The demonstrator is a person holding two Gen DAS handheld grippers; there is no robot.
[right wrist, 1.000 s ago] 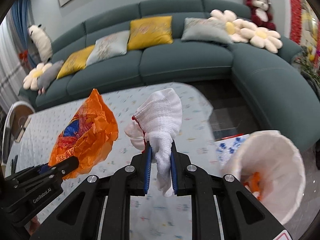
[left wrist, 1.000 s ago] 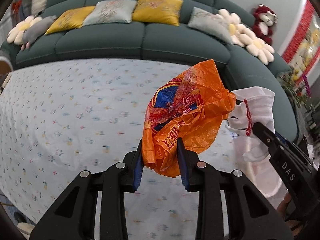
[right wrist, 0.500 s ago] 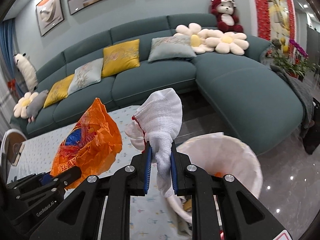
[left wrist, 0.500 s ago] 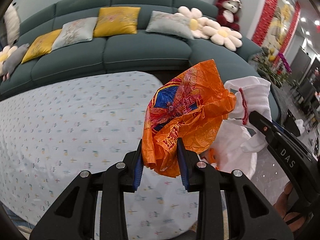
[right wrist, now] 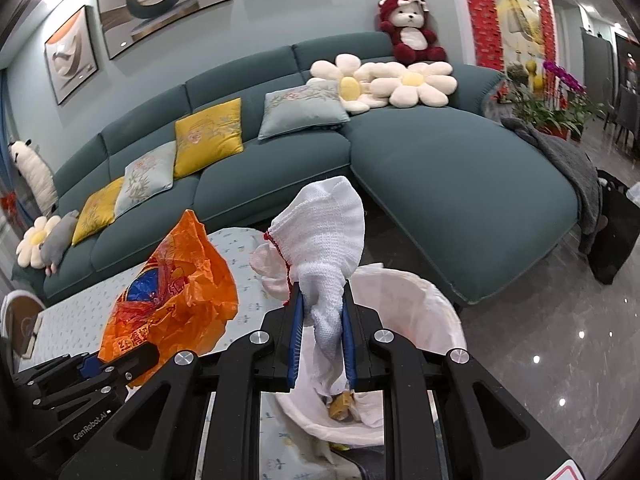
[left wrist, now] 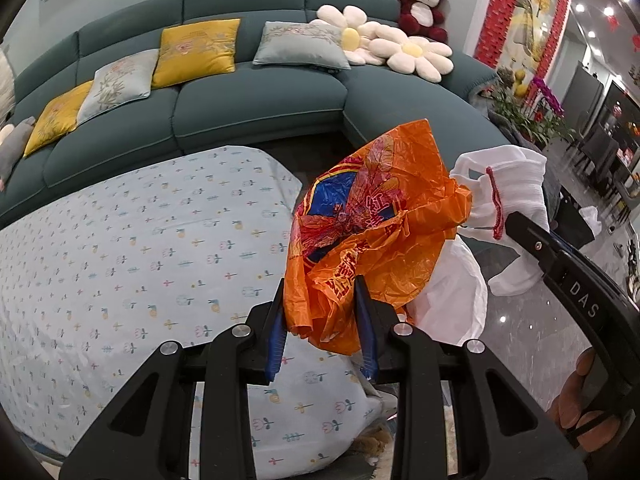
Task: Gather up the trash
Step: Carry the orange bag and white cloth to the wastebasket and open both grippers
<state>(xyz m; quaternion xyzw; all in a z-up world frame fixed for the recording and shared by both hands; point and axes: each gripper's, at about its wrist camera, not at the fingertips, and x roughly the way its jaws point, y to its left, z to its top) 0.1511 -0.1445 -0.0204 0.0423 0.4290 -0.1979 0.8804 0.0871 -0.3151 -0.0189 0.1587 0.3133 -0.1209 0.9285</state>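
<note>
My left gripper (left wrist: 320, 312) is shut on a crumpled orange plastic bag (left wrist: 372, 216), held in the air past the corner of the table. The same orange bag (right wrist: 172, 292) shows at the left of the right wrist view, with the left gripper (right wrist: 112, 364) below it. My right gripper (right wrist: 322, 320) is shut on a white knitted cloth with a red thread (right wrist: 328, 236), which hangs above a bin lined with a white bag (right wrist: 424, 304). In the left wrist view that cloth (left wrist: 508, 192) and the right gripper (left wrist: 516, 224) are at the right, with the white liner (left wrist: 456, 292) beneath the orange bag.
A table with a pale flower-print cloth (left wrist: 120, 260) fills the left. A teal corner sofa (right wrist: 440, 152) with cushions, flower pillows and a plush bear (right wrist: 408, 28) runs behind. Glossy grey floor (right wrist: 560, 360) lies to the right. Some yellowish scraps (right wrist: 340, 402) lie inside the bin.
Both grippers have swung right off the table with their loads still held. The white-lined bin has come under the cloth and beside the orange bag.
</note>
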